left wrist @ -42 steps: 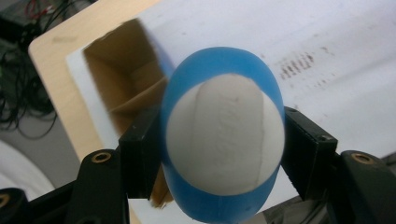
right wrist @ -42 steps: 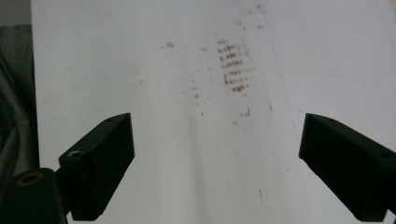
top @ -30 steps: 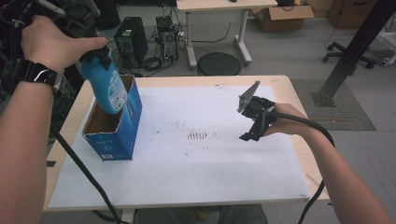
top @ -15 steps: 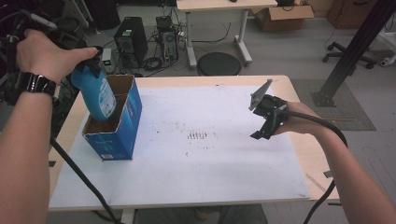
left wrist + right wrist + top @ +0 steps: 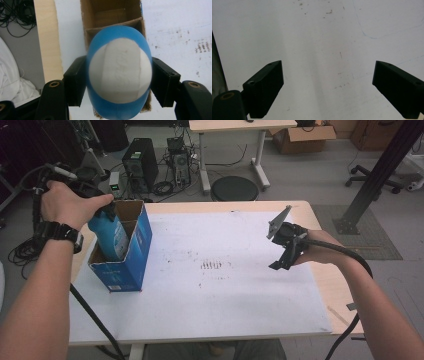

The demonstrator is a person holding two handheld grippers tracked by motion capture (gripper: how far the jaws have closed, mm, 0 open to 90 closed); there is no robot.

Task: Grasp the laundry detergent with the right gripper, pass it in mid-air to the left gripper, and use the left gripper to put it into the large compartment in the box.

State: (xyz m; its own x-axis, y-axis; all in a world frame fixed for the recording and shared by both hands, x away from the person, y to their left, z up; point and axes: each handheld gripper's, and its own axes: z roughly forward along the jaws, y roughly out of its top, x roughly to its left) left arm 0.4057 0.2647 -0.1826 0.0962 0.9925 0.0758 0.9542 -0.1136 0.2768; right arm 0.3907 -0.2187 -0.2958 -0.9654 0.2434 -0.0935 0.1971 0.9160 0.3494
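A blue bottle (image 5: 111, 237) with a white cap (image 5: 120, 73) stands upright, its lower part sunk into the near compartment of an open blue cardboard box (image 5: 131, 265) at the table's left. My left gripper (image 5: 102, 210), mostly hidden under the hand, is shut on the bottle's top, and the black pads (image 5: 75, 82) press both sides in the left gripper view. The box's divider and brown far compartment (image 5: 110, 15) show beyond the bottle. My right gripper (image 5: 285, 252) hovers open over the white sheet at the right, with nothing between its fingers (image 5: 265, 85).
A white sheet (image 5: 215, 295) with dark scuff marks covers the wooden table (image 5: 330, 280). Beyond the far edge stand a computer tower (image 5: 136, 162), a round black stool (image 5: 234, 187) and a second table. Cables trail from both grippers.
My left hand has come down with the bottle, which hung tilted above the box and now sits partly inside it. The right gripper has shifted only slightly.
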